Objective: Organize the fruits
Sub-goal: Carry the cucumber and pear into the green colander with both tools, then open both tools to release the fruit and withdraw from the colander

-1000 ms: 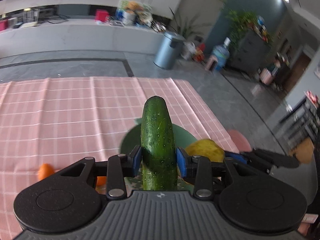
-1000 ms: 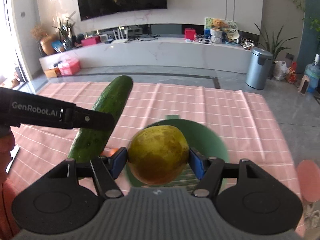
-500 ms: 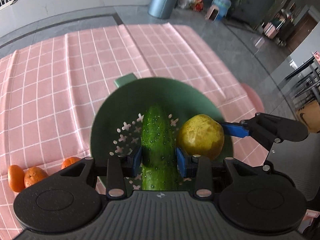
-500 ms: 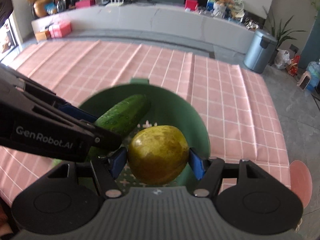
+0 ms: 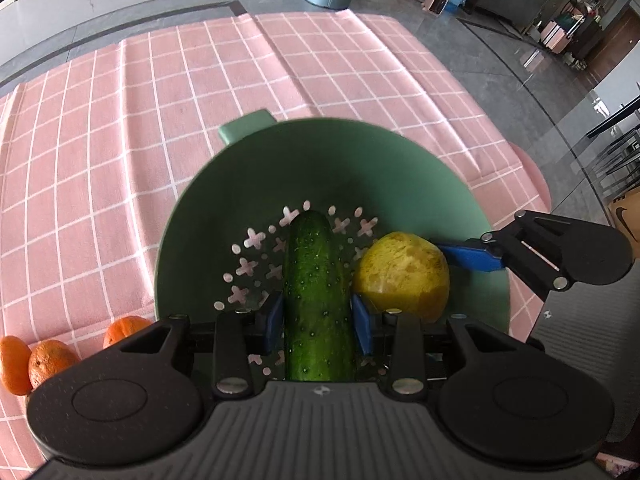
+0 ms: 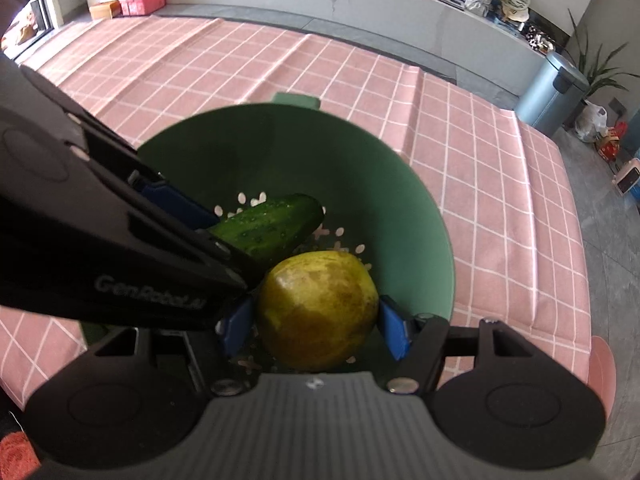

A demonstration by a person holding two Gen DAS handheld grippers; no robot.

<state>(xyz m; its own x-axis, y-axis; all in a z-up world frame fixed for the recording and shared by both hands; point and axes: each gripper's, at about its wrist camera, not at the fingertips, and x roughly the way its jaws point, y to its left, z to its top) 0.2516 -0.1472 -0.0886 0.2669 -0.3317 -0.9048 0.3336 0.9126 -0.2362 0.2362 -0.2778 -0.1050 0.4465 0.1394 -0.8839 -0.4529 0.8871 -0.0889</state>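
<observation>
A green colander bowl (image 5: 400, 168) stands on the pink checked cloth; it also shows in the right wrist view (image 6: 392, 200). My left gripper (image 5: 318, 318) is shut on a dark green cucumber (image 5: 316, 280), low inside the bowl. My right gripper (image 6: 314, 330) is shut on a yellow pear (image 6: 318, 312), also inside the bowl beside the cucumber (image 6: 272, 228). The pear (image 5: 402, 276) sits just right of the cucumber in the left wrist view, touching or nearly touching it. The left gripper's black body crosses the left of the right wrist view.
Three small oranges (image 5: 44, 356) lie on the cloth left of the bowl. The pink checked tablecloth (image 5: 120, 160) covers the table. A pink round object (image 6: 600, 364) sits at the table's right edge. A grey bin (image 6: 548, 92) stands on the floor beyond.
Both grippers have tilted down and lowered from above the table into the green bowl, still holding the cucumber and the pear. The two fruits now sit close together at the bowl's bottom.
</observation>
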